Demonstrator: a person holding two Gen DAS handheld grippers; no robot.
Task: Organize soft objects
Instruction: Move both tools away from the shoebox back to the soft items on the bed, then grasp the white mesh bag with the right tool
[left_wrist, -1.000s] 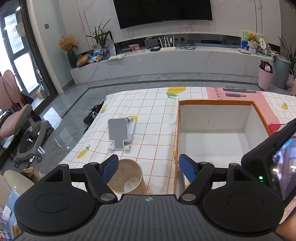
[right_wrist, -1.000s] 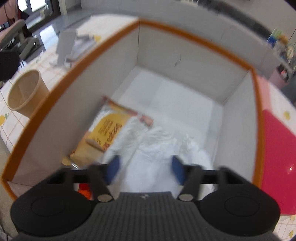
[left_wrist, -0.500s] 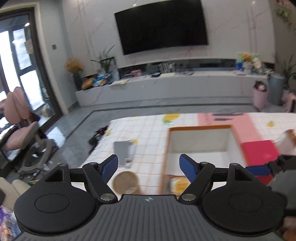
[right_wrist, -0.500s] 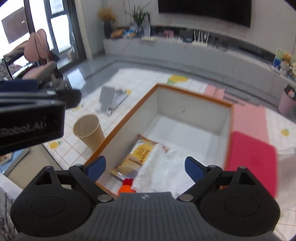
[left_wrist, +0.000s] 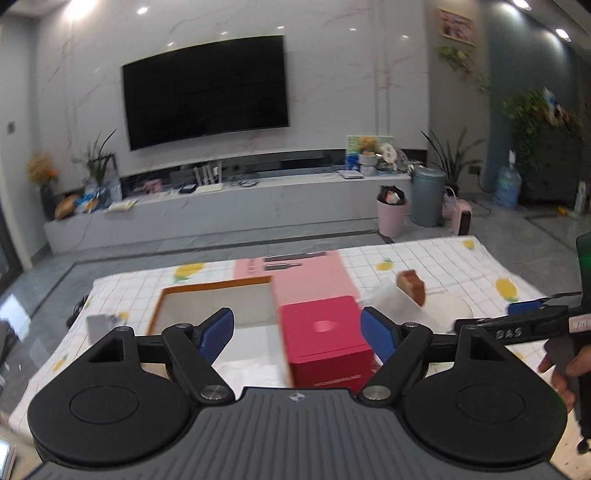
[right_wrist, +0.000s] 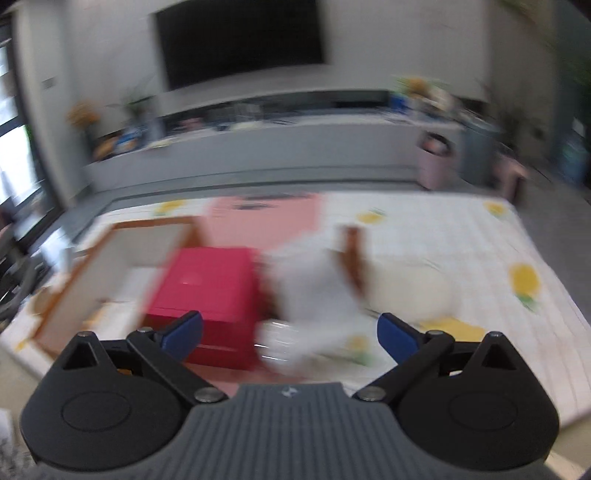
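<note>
An orange-rimmed white box (left_wrist: 218, 288) sits on the checked tablecloth; it also shows in the right wrist view (right_wrist: 122, 236), blurred. White cloth lies in its near part (left_wrist: 251, 367). A brown bread-like piece (left_wrist: 410, 286) rests on white soft items (left_wrist: 443, 306) to the right; in the right wrist view they (right_wrist: 317, 280) are blurred. My left gripper (left_wrist: 297, 334) is open and empty, raised above the box's near edge. My right gripper (right_wrist: 290, 332) is open and empty above the red box and white items; it also shows at the left wrist view's right edge (left_wrist: 524, 308).
A red box (left_wrist: 325, 336) stands right of the orange box, with a pink flat box (left_wrist: 306, 273) behind it. A grey phone stand (left_wrist: 96, 325) is at the table's left. The table edge runs along the far side, with floor and a TV bench beyond.
Both grippers lifted out and away from the box and swung right. The right gripper left the white cloth in the box and opened wide. The paper cup is out of view.
</note>
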